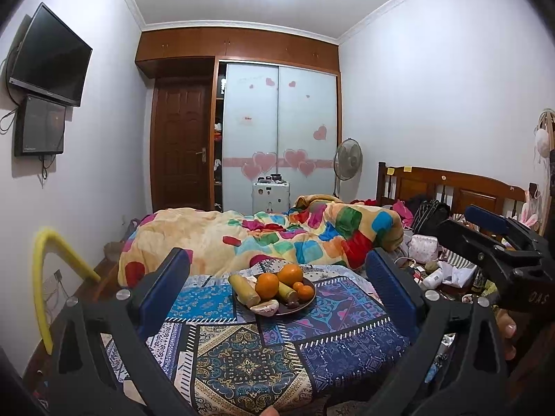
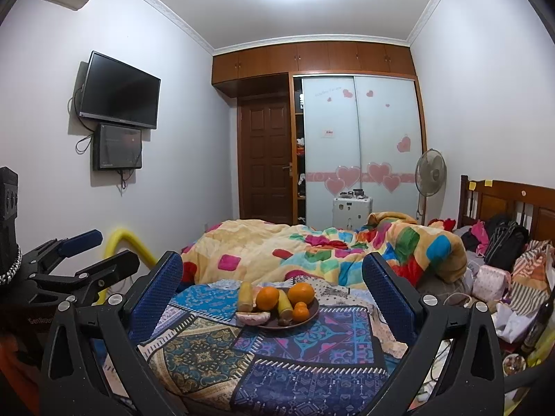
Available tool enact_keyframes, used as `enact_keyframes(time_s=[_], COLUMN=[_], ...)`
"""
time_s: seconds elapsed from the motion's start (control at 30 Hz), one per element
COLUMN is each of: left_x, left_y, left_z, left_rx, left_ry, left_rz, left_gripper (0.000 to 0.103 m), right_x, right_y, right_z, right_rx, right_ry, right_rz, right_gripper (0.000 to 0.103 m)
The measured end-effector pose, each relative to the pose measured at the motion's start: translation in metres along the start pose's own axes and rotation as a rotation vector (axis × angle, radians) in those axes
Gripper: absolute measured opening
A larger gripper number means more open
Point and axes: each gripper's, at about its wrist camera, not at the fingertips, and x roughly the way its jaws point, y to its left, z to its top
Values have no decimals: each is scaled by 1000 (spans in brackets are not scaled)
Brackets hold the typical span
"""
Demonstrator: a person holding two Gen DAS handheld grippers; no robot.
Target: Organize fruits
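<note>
1. A dark round plate of fruit sat on a patchwork cloth in a bedroom, with a rumpled multicoloured blanket on the bed behind it.
2. The left tool hung above the cloth, short of the plate, its two blue-padded fingers spread wide and holding nothing.
3. The right tool was likewise wide open and empty, framing the same plate from slightly further right.
4. On the plate lay two large oranges, one at the centre and one behind it, touching each other.
5. Two small tangerines rested at the plate's right edge, just beside a yellow-green fruit lying between them and the front orange.
6. A long yellow fruit lay along the plate's left side; a pale, pinkish item sat at the front rim, its kind unclear.
7. In the left wrist view the other tool appeared at far right, also open.
</note>
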Motion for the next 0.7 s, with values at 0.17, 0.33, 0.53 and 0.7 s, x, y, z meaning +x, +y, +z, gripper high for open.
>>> enact_keyframes(time_s=[0.17,0.33,0.53,0.7], left_x=[0,0,0,-1], left_y=[0,1,1,2], left_z=[0,0,2,2], left_rx=[-9,-8,-7,-3], left_ry=[6,10,8,11], left_rz=[-8,-14,-8,-14], left_gripper=[103,103,103,103], right_x=[0,0,0,0], right_y=[0,2,2,3], right_z=[0,1,2,1], right_rx=[-1,-7,-13,-12], right_ry=[1,2,0,0], right_rz=[-2,-6,-11,-11], right_gripper=[103,103,103,103])
